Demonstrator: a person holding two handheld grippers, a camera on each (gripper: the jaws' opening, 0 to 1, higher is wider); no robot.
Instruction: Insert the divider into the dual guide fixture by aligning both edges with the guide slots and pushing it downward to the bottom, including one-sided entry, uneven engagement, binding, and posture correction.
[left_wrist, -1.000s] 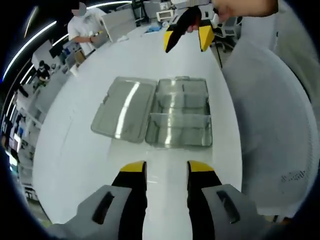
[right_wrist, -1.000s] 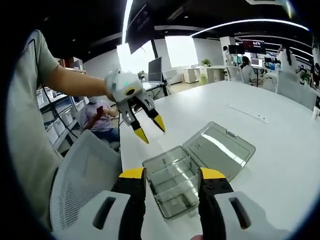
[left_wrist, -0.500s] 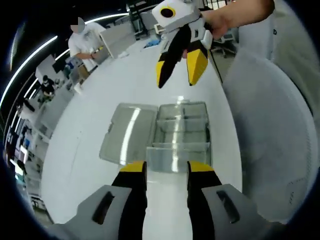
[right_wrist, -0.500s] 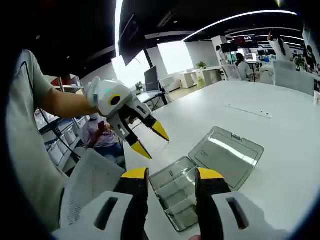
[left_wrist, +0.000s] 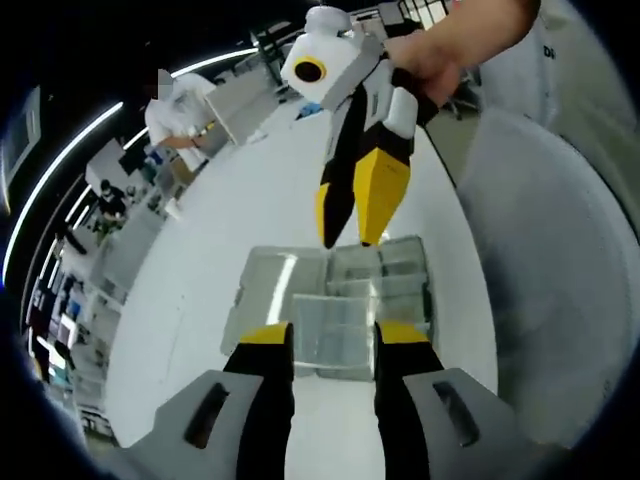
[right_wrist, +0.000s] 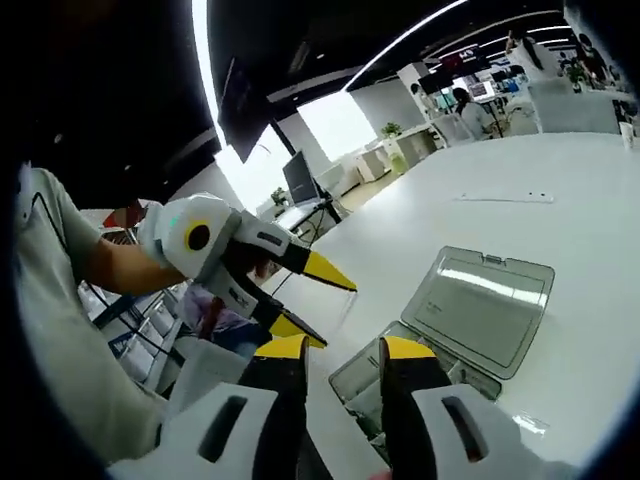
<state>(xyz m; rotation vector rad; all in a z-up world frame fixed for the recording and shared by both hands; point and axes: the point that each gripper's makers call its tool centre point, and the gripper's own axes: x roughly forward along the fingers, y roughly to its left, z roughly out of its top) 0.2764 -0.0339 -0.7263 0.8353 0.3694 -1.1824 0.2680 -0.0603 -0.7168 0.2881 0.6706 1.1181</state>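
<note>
While both grippers hang above the clear compartment box (left_wrist: 345, 310), which lies on the white worktop (left_wrist: 200, 300) with its lid (right_wrist: 485, 305) flung flat beside it, neither holds anything: the left gripper (left_wrist: 328, 338) and right gripper (left_wrist: 352, 215) both stand spread. I cannot single out the loose divider. Best to locate it first, then pinch its top edge squarely, keeping it upright over both slots.

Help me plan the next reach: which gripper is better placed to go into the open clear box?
Probably the left. Its open gripper points at the clear box, right at its tips. The right gripper hangs open above the box; in its own view the box sits off to one side.
</note>
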